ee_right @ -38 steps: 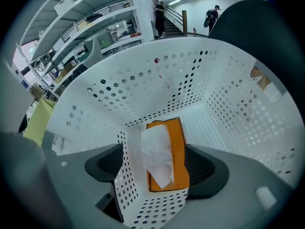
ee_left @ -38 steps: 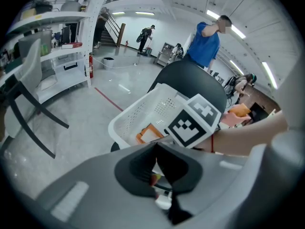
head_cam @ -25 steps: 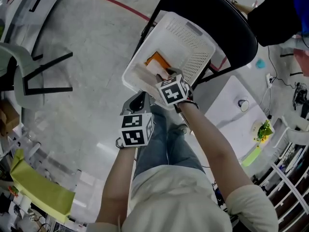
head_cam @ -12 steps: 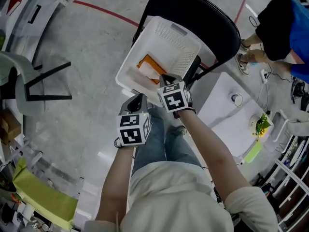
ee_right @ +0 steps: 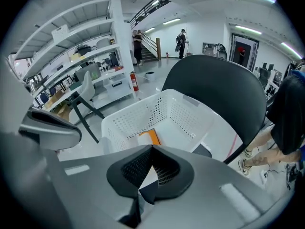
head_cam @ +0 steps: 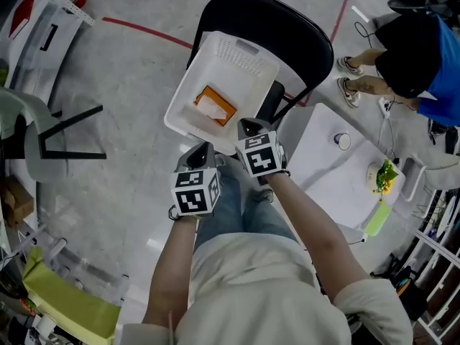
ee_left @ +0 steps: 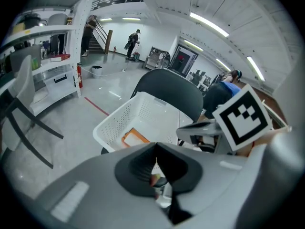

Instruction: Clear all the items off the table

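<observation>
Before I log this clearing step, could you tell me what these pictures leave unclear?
Orange-and-white item in the white basket: too small in the head view, half hidden behind the jaws in both gripper views.
Green-yellow food on the table: too small to identify, head view only.
Person in blue: cut off by the head view's right edge.

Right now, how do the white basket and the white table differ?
The basket sits on the black chair; the table stands to its right. The basket holds one orange-and-white packet; the table carries a cup, a plate of greens and a flat green item. Both are white.
</observation>
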Tool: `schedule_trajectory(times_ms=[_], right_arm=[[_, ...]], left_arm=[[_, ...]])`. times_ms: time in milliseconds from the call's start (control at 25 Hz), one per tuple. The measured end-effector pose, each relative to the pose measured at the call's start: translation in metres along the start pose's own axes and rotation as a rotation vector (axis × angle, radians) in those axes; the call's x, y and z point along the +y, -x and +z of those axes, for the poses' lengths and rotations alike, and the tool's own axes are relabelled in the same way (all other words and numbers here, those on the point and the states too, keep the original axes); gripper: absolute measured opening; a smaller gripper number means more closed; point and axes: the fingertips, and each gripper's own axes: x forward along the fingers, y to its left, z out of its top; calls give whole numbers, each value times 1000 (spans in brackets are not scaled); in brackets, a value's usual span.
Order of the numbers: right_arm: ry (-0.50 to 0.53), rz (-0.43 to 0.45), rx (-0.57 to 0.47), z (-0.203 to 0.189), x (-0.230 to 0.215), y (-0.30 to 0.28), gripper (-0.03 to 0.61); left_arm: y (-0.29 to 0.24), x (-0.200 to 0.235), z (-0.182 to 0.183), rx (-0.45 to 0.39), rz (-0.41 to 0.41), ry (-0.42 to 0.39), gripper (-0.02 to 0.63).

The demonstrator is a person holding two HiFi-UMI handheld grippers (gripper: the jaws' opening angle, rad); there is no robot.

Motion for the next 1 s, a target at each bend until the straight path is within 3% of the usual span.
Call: schedule_trajectory(times_ms=[640,1000], right_arm=[[-99,-45,-80,-7,-13,72,-2],[-194,-103,-111,-23,-33,104,-2]], left_arm=[[20,-36,9,-6,-58,-98,11],[20,-74,10,24,-136,-202,9]])
